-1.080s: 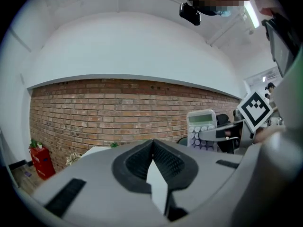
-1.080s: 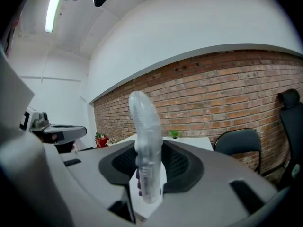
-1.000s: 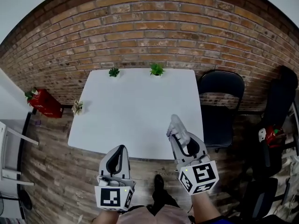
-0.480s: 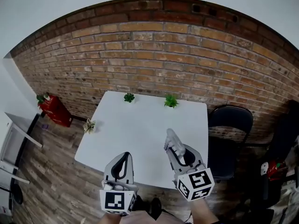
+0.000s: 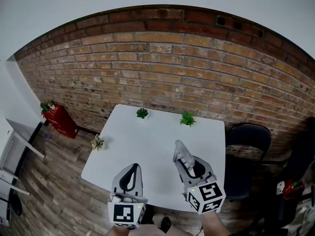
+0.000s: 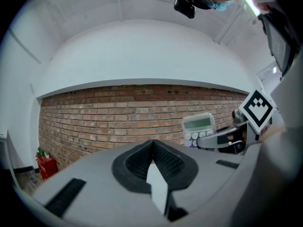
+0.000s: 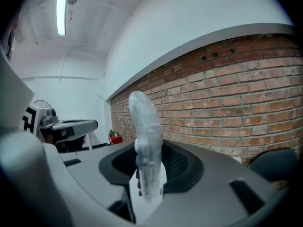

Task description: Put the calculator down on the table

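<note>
A pale grey calculator [image 5: 180,149] is clamped upright, edge-on, in my right gripper [image 5: 186,162], which is shut on it above the near right part of the white table [image 5: 147,141]. The right gripper view shows its thin translucent edge [image 7: 145,136] standing between the pads. From the left gripper view its display and round buttons [image 6: 199,128] face me, level with the brick wall. My left gripper [image 5: 132,168] hovers over the table's near edge, shut, with nothing in it; its pads [image 6: 163,161] meet along one line.
Two small green plants [image 5: 142,113] [image 5: 187,118] stand at the table's far edge by the brick wall. A black chair [image 5: 245,146] stands right of the table. On the floor at the left are a red object [image 5: 60,119] and a small plant [image 5: 98,142].
Both grippers have moved forward from beyond the near edge to over the table, rising slightly. The head view has tilted up, showing more wall. The calculator stays held.
</note>
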Demonstrator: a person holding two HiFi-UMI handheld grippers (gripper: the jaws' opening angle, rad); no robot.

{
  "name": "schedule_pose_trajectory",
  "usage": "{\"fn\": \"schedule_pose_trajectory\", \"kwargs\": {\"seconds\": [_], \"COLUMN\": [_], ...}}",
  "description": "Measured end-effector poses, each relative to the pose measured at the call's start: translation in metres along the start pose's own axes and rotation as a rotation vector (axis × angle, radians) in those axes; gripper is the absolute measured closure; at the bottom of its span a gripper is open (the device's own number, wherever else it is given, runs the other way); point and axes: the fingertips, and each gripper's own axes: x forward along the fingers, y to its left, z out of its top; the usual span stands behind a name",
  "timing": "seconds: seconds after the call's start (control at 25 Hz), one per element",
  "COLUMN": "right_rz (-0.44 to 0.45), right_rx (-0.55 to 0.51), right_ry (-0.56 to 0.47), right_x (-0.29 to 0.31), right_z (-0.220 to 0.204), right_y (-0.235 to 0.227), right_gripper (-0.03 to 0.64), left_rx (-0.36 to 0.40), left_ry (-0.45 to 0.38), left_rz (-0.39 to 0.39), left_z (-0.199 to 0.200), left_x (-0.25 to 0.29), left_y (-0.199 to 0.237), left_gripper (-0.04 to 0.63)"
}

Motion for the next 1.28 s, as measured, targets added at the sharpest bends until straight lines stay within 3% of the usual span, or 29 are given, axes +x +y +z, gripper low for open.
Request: {"fn": "schedule_pose_trajectory", "kwargs": {"seconds": [0.36, 0.88, 1.04, 1.28], "right_rz": [0.003, 0.02, 0.021, 0.02], "right_rx": [0.018, 0.114, 0.149, 0.184], "right_ry": [0.07, 0.247, 0.288, 0.345], "right_x": [0.052, 0.099, 0.106, 0.113], "right_z": [-0.017, -0.094, -0.112, -0.136], "right_y": [0.003, -0.002, -0.002, -0.004], "right_gripper": [0.482, 0.482, 0.482, 0.482], "left_rx": [-0.038, -0.069, -0.048, -0.074], "left_ry": [-0.01, 0.076, 0.136, 0.136], "left_rz": [-0.036, -0.05, -0.052, -0.07], "left_z": [-0.003, -0.045, -0.062, -0.071], "left_x": [0.045, 0.078, 0.083, 0.092], "left_y": [0.028, 0.049, 0.055, 0.054], "left_gripper": [0.584, 0.584, 0.584, 0.584]}}
